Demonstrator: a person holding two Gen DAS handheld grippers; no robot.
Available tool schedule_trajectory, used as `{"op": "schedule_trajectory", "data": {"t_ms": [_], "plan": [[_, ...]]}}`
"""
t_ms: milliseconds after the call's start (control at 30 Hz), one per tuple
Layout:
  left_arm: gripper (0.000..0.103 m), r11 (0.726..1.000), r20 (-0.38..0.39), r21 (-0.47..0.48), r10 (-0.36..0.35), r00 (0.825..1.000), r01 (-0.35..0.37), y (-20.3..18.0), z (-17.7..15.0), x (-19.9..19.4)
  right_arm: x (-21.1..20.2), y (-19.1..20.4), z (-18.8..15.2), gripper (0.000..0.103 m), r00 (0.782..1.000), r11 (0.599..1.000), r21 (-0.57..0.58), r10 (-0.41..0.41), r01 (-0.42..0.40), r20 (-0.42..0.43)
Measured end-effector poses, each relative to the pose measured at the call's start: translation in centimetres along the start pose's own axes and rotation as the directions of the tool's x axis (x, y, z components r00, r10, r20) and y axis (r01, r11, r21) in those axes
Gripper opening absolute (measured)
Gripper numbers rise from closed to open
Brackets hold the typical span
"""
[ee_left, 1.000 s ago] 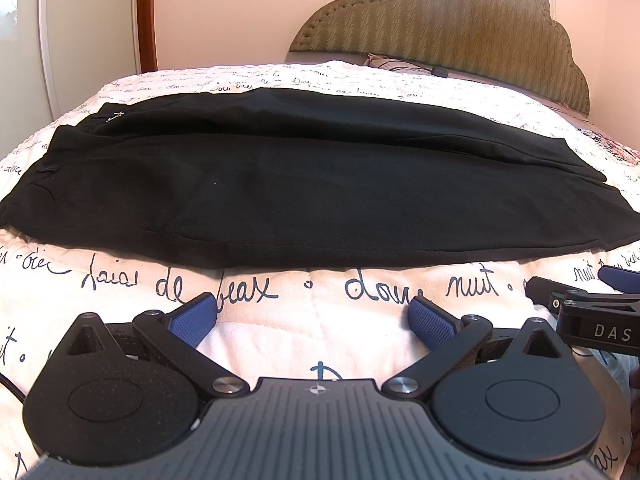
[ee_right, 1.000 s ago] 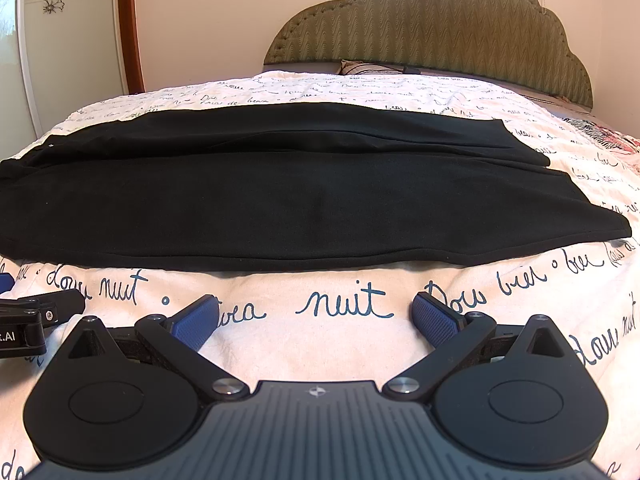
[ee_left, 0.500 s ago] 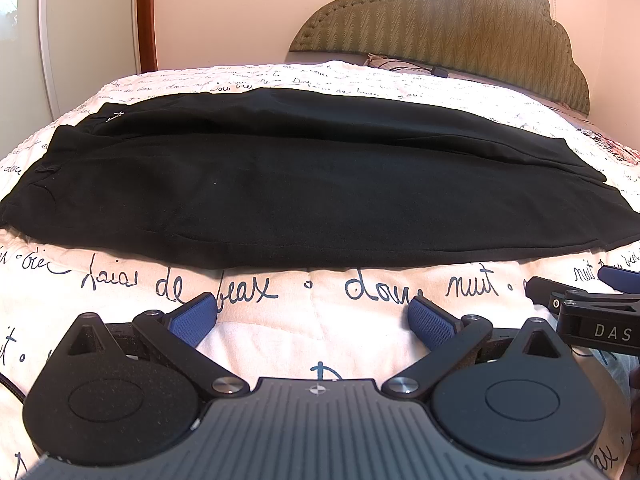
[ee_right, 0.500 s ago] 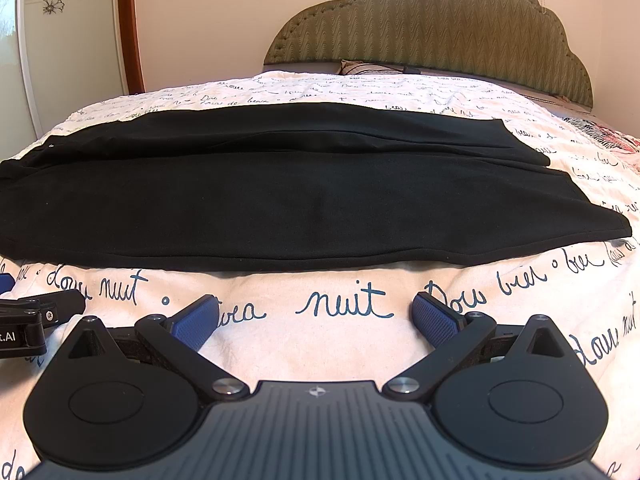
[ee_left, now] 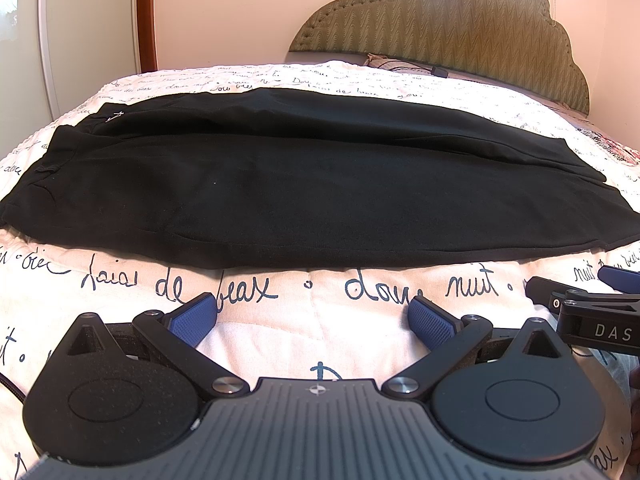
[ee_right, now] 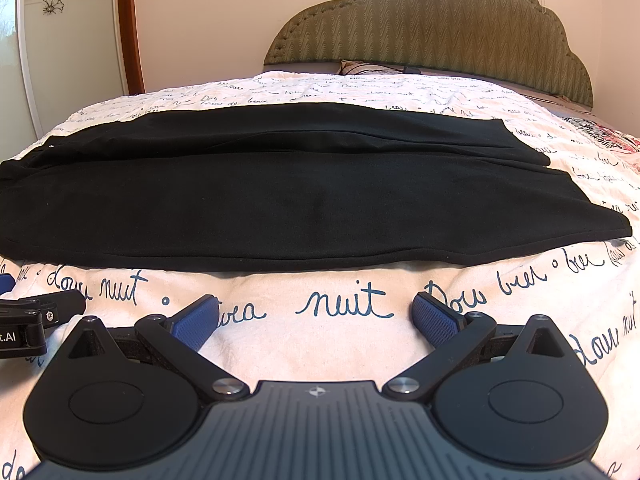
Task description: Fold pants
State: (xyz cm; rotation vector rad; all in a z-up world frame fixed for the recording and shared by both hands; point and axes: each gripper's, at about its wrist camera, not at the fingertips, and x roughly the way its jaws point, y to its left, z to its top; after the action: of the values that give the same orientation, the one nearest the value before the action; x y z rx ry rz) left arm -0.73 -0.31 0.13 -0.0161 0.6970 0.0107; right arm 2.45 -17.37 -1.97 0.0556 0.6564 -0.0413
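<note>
Black pants (ee_left: pixel 312 184) lie flat across the bed, waist to the left, leg hems to the right, one leg lying behind the other. They also show in the right wrist view (ee_right: pixel 280 192). My left gripper (ee_left: pixel 312 316) is open and empty, resting just short of the pants' near edge. My right gripper (ee_right: pixel 316 316) is open and empty, also short of the near edge, further toward the hems. The right gripper shows at the right edge of the left wrist view (ee_left: pixel 588 312); the left gripper shows at the left edge of the right wrist view (ee_right: pixel 32 320).
The bed has a white quilt with dark blue script (ee_right: pixel 344 304). A green padded headboard (ee_left: pixel 448 28) and a pillow (ee_left: pixel 396 62) stand at the back right. A wall and wooden door frame (ee_left: pixel 146 16) lie behind the bed at left.
</note>
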Motion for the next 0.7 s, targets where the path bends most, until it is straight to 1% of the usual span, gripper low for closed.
{"op": "schedule_trajectory", "data": {"t_ms": [700], "plan": [[0.103, 1.000, 0.001, 0.000, 0.000, 1.000, 0.000, 0.06, 0.03, 0.14, -0.04, -0.02, 0.01, 0.103, 1.000, 1.000, 0.001, 0.001, -0.001, 0.000]]}}
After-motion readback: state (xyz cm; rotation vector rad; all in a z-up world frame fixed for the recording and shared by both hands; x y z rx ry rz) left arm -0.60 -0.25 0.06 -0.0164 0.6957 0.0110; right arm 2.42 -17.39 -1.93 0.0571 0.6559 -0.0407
